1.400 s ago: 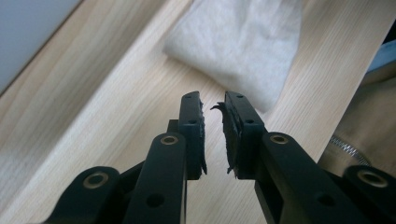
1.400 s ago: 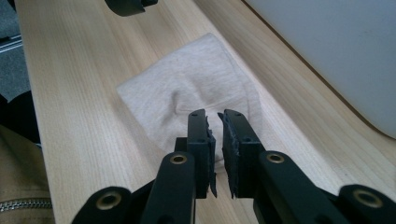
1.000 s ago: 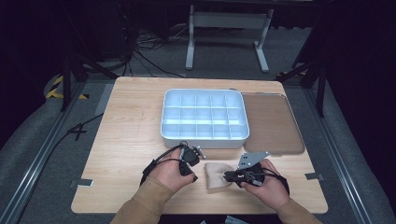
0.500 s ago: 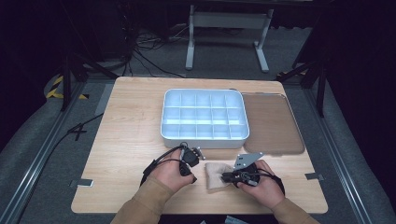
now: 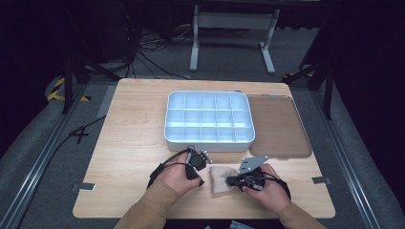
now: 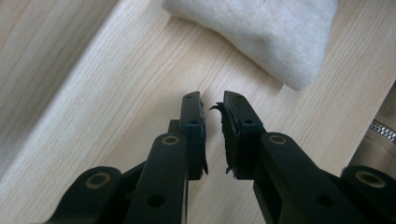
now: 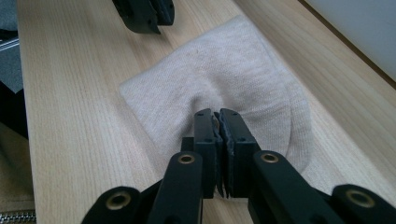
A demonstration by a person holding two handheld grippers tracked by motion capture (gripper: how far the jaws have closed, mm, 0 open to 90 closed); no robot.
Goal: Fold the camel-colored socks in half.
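Note:
A small beige cloth lies flat on the wooden table near the front edge, between the two hands. My right gripper reaches it from the right. In the right gripper view its jaws have just been closing; the right gripper now pinches a puckered fold of the cloth. My left gripper sits just left of the cloth. In the left gripper view, the left gripper has jaws that have closed a little further and stand a narrow gap apart over bare wood, nothing between them. The cloth lies ahead of them.
A white tray with several empty compartments stands behind the hands at mid-table. A flat brown lid lies to its right. The left gripper shows beyond the cloth in the right gripper view. A tan sleeve shows at the right edge of the left gripper view.
Both hands have stayed almost in place beside the cloth. The right gripper has edged slightly left onto the cloth.

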